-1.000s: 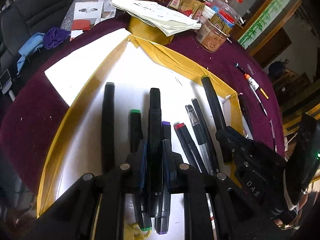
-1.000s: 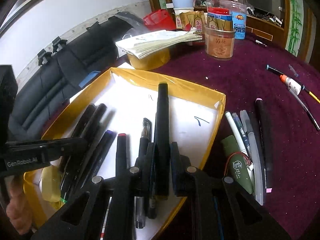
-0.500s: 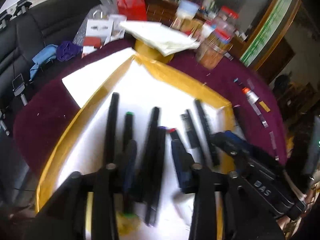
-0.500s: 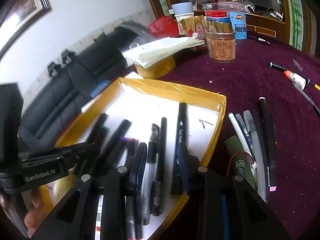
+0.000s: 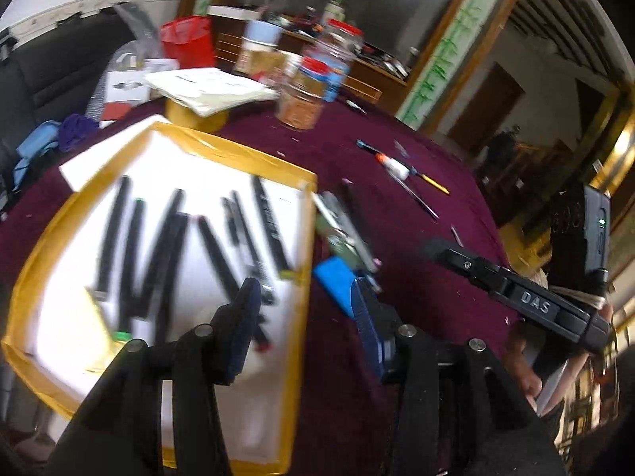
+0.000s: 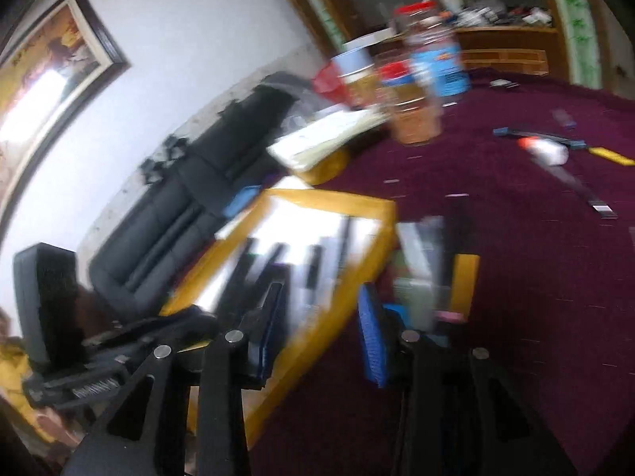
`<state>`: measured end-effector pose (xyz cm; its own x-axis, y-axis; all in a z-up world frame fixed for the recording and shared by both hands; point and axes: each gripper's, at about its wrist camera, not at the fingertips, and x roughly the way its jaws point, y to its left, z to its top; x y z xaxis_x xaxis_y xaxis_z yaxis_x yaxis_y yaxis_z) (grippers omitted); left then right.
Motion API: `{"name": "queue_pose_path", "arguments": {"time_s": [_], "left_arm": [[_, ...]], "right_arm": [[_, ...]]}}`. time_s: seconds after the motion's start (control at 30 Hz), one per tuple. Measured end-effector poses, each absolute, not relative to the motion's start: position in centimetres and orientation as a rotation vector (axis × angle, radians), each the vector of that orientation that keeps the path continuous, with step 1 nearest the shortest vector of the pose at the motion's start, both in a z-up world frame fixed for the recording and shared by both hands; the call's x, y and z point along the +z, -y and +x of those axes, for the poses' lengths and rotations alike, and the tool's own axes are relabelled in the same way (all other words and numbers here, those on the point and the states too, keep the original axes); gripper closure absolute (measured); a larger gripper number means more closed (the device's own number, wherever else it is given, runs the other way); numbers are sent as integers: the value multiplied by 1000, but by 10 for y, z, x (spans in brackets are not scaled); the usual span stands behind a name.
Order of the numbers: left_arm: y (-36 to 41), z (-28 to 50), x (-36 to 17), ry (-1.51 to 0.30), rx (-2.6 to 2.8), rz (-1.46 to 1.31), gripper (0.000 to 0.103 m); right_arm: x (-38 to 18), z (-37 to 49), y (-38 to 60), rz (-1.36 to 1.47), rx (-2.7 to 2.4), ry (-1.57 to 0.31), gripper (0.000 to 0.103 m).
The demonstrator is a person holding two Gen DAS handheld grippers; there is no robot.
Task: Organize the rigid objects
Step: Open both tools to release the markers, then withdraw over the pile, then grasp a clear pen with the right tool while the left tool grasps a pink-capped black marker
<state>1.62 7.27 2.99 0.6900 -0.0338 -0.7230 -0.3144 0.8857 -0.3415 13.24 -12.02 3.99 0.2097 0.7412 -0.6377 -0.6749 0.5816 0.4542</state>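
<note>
Both the left gripper [image 5: 305, 309] and right gripper [image 6: 321, 325] are empty, jaws opening. Swinging fast, they could bump the tray [image 5: 307, 238] edge, spilling pens [image 5: 214, 246].

One yellow tray [image 5: 238, 158] holds about eight dark pens [image 5: 216, 256].

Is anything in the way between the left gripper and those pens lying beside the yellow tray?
Nothing visible. The left gripper, opening and empty, hangs over bare maroon cloth with the loose pens just beyond its fingers.
</note>
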Motion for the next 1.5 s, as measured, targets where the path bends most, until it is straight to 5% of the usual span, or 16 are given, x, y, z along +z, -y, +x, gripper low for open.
{"name": "queue_pose_path", "arguments": {"time_s": [0.3, 0.53, 0.7, 0.93, 1.03, 1.5], "left_arm": [[-40, 33, 19, -871, 93, -435, 58], [-33, 43, 15, -901, 73, -459, 58], [-21, 56, 14, -922, 64, -434, 58], [-11, 104, 18, -982, 13, -432, 58], [-7, 137, 19, -1009, 15, -409, 58], [-19, 242, -35, -1186, 155, -384, 60]], "right_arm": [[1, 174, 199, 113, 733, -1048, 70], [20, 258, 277, 95, 507, -1000, 70], [-26, 306, 292, 111, 425, -1089, 70], [-47, 305, 280, 87, 371, -1074, 76], [-46, 296, 272, 18, 332, -1086, 94], [-50, 273, 251, 43, 502, -1153, 95]]}}
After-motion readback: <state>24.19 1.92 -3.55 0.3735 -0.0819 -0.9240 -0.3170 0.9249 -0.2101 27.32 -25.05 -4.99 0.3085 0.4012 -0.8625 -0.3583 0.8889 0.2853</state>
